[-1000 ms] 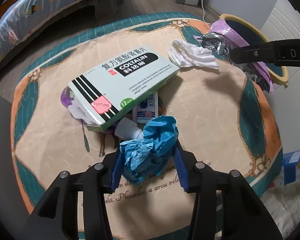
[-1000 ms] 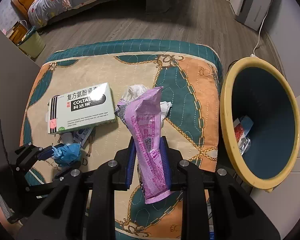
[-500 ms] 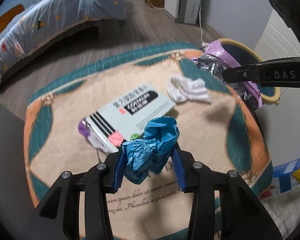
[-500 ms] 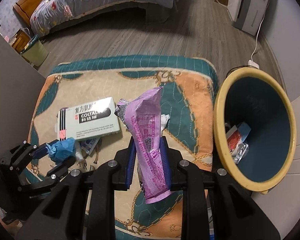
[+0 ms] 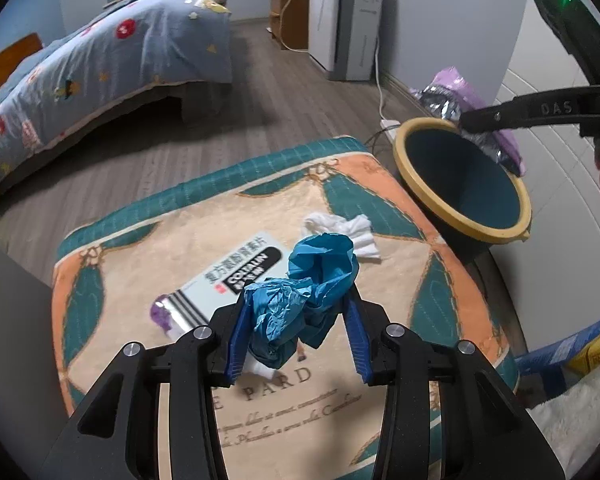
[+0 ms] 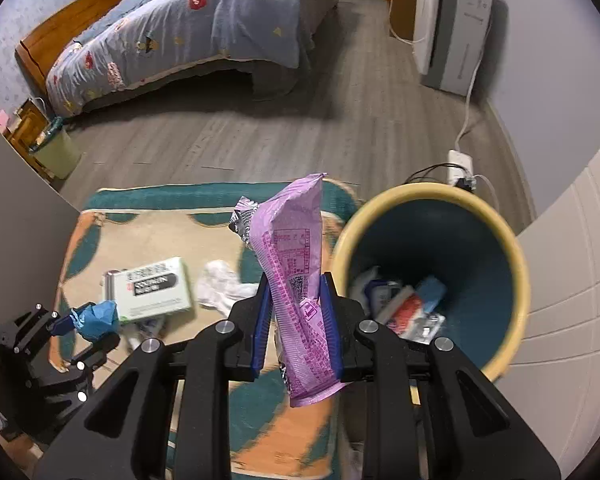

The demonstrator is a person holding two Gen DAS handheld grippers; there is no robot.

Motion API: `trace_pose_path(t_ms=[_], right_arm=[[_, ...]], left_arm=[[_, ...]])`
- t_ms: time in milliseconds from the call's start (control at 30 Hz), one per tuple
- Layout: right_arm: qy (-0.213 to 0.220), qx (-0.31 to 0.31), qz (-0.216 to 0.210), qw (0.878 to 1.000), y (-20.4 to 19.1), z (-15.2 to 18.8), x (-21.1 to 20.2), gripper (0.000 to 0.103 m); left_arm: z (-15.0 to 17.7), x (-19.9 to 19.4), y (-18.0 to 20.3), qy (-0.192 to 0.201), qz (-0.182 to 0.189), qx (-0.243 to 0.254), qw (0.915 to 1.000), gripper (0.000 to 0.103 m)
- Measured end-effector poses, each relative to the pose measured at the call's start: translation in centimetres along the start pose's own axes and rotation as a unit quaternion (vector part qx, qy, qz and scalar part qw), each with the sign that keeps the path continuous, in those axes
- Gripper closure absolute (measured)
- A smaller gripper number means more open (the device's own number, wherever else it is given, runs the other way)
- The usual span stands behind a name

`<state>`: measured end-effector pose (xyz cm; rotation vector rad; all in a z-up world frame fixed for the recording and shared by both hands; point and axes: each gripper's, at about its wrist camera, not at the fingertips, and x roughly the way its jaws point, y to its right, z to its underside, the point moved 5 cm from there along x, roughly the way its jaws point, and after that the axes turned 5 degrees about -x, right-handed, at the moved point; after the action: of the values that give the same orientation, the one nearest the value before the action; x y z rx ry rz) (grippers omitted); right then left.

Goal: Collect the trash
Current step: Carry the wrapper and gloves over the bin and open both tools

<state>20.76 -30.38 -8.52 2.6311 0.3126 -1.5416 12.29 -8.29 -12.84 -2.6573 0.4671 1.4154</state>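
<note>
My left gripper (image 5: 298, 320) is shut on a crumpled blue glove (image 5: 308, 296), held above the patterned mat (image 5: 380, 360). My right gripper (image 6: 296, 320) is shut on a purple snack wrapper (image 6: 296, 272), which stands up between the pads just left of the bin's rim. The bin (image 6: 512, 264) has a yellow rim and a dark teal inside with several pieces of trash at its bottom; in the left wrist view the bin (image 5: 460, 224) stands past the mat's right corner, with the purple wrapper (image 5: 460, 96) above its far rim. A green-white medicine box (image 5: 236, 276) and a white tissue (image 5: 344, 228) lie on the mat.
A small purple item (image 5: 160, 312) pokes out beside the box. A bed with a blue quilt (image 6: 188, 28) stands across the wooden floor. A grey appliance (image 6: 452, 28) and a power strip (image 6: 460, 160) sit by the far wall. A white tiled wall (image 6: 572, 280) is right of the bin.
Both grippers have risen with their loads. The right one has carried the purple wrapper rightward, from over the mat to the bin's rim. The mat and box look smaller and further below.
</note>
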Motion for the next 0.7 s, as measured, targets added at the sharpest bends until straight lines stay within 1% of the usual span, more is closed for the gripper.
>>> trace_pose_path(t_ms=[133, 333, 400, 533, 633, 700], right_arm=[[0.001, 0.000, 0.015, 1.000, 2.0, 0.5, -0.4, 0.080], [-0.011, 0.013, 0.046, 0.999, 5.6, 1.4, 0.0, 0.080], [-0.012, 0.024, 0.050, 0.998, 6.8, 1.6, 0.2, 0.080], [-0.018, 0.051, 0.058, 0.997, 9.7, 2.3, 0.8, 0.080], [-0.022, 0.091, 0.061, 0.994, 12.4, 3.1, 1.4, 0.080], [-0.024, 0.119, 0.058, 0.991, 13.9, 3.7, 1.9, 0.080]], left_arm=[[0.1, 1.0, 1.2, -0.012, 0.006, 0.007, 0.9999, 0.059], [-0.8, 1.5, 3.8, -0.012, 0.015, 0.029, 0.9994, 0.059], [-1.5, 1.4, 5.0, -0.008, 0.016, 0.040, 0.9991, 0.059], [-3.4, 1.1, 7.6, 0.002, 0.045, 0.044, 0.9980, 0.059], [-4.5, 1.3, 9.9, 0.011, 0.060, 0.062, 0.9962, 0.059], [-5.0, 2.0, 11.4, 0.010, 0.069, 0.072, 0.9950, 0.059]])
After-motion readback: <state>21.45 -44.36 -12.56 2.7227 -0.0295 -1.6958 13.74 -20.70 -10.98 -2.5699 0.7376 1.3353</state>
